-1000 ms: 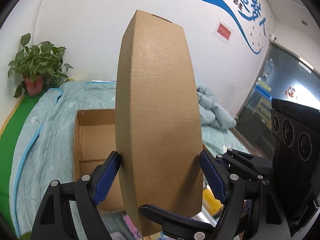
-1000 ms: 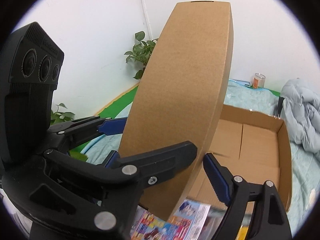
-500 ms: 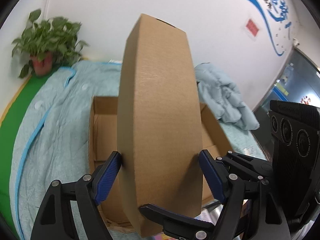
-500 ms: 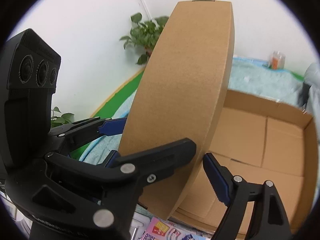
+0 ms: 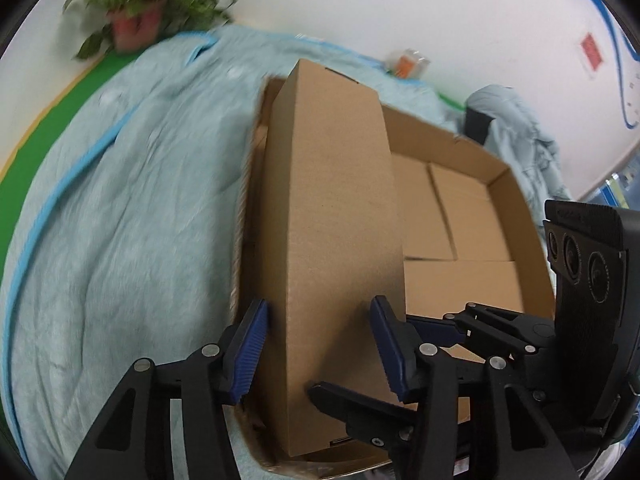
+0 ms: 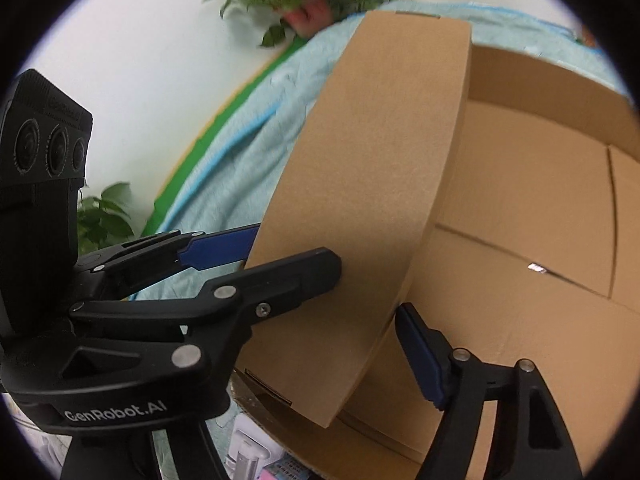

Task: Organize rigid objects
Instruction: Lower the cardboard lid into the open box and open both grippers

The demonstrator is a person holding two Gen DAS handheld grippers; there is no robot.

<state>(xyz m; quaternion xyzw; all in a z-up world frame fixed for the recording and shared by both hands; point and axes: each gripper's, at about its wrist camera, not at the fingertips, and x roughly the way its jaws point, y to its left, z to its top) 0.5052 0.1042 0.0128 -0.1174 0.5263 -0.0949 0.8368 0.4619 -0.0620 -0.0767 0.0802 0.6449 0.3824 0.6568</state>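
Observation:
A tall closed brown cardboard box [image 5: 336, 240] is held between both grippers. It also shows in the right wrist view [image 6: 368, 200]. My left gripper [image 5: 320, 344] is shut on its lower end, blue pads on both sides. My right gripper [image 6: 372, 304] clamps the same box from the adjacent faces. The box sits low along the left inner wall of a large open cardboard carton [image 5: 508, 216], whose floor and far wall show in the right wrist view [image 6: 540, 208].
The carton lies on a light blue quilt [image 5: 120, 208] over a green mat. A potted plant [image 5: 136, 20] stands at the wall. A crumpled blue duvet [image 5: 524, 136] lies behind the carton. Small packaged items [image 6: 256, 456] lie before the carton's near edge.
Both grippers have tilted forward and carried the tall box down into the open carton, at its left side. Both grips are unchanged.

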